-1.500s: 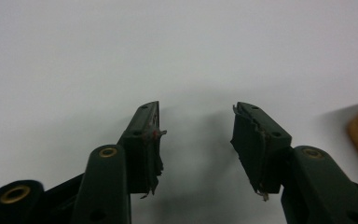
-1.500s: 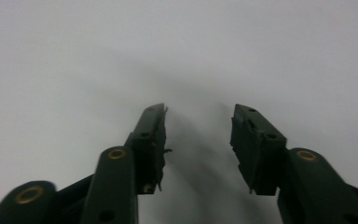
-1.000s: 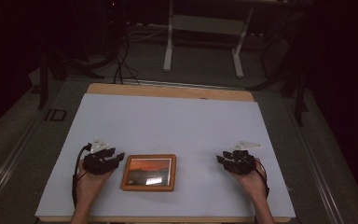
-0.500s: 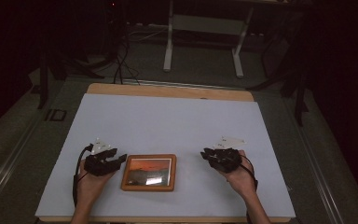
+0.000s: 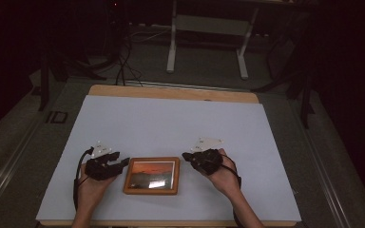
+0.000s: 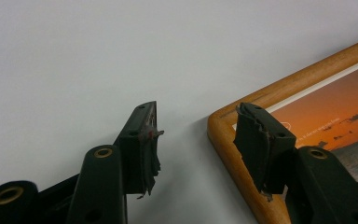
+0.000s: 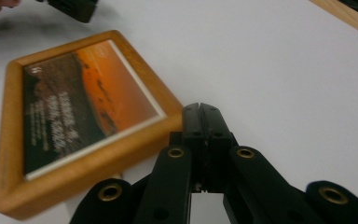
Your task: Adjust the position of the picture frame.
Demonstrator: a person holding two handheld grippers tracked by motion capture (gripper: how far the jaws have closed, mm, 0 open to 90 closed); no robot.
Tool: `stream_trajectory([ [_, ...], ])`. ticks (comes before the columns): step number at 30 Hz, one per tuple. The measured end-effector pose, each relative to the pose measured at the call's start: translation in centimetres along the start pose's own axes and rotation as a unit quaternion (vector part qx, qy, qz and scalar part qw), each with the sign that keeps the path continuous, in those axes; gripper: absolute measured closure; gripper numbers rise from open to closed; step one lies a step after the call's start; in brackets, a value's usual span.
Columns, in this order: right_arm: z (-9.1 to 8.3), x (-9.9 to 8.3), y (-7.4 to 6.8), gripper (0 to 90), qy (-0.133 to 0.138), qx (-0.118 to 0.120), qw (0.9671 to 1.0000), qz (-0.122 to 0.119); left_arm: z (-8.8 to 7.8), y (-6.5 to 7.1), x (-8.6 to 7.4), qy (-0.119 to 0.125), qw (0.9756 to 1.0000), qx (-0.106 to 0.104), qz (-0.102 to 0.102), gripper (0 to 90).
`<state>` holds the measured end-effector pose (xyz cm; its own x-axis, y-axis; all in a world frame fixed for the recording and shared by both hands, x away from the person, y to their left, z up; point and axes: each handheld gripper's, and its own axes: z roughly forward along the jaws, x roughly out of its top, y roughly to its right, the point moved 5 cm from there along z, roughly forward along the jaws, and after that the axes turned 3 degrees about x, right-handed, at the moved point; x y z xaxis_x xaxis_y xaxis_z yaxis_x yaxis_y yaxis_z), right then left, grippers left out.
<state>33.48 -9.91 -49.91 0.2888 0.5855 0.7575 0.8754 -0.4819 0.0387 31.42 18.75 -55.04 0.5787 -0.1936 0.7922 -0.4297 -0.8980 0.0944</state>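
The frame lies flat on the table, picture side up, between the two hands and near the person's edge. Both tools are closing in on it from either side, so the step in hand looks like the approach before a two-sided grip or lift.

The left hand-held gripper sits at the frame's left edge with its jaws apart. In the left gripper view one jaw stands over bare table just off the wooden corner and the other hangs above the frame's rim; nothing is pressed between them yet.

The right hand-held gripper is just beside the frame's upper right corner. Its jaws have just been closing and now stand together, with nothing between them. In the right gripper view the joined tips point at the table right next to the wooden border, near it but apart from it as far as I can tell.

Judging from this, the left side is the one set to grasp: it needs to slide so the rim sits squarely between the pads, then close. The shut right tool could nudge or steady the opposite edge, or slip its tip under the frame to tip it up. If it is to grip instead, it must open first. The frame is low and flat, so a pad has to get beneath the edge.
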Motion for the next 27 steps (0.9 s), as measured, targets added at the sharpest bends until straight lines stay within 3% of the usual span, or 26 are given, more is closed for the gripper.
stream_trajectory([
  [8, 1.8, 1.0, -1.3, 90.0, -0.01, 0.017, 0.9997, -0.014, 0.0, 0.1, 0.0, -0.002, 1.0, -0.004, 0.002, 49.0],
  [21, 4.0, 1.9, -1.7, 90.0, -0.027, 0.028, 0.9989, -0.025, -0.2, 0.4, 0.0, -0.003, 0.9999, -0.013, 0.009, 49.1],
  [27, 4.3, 1.8, -1.7, 87.0, -0.032, 0.033, 0.9988, -0.016, -0.2, 0.5, 0.0, -0.003, 0.9998, -0.016, 0.011, 49.1],
])
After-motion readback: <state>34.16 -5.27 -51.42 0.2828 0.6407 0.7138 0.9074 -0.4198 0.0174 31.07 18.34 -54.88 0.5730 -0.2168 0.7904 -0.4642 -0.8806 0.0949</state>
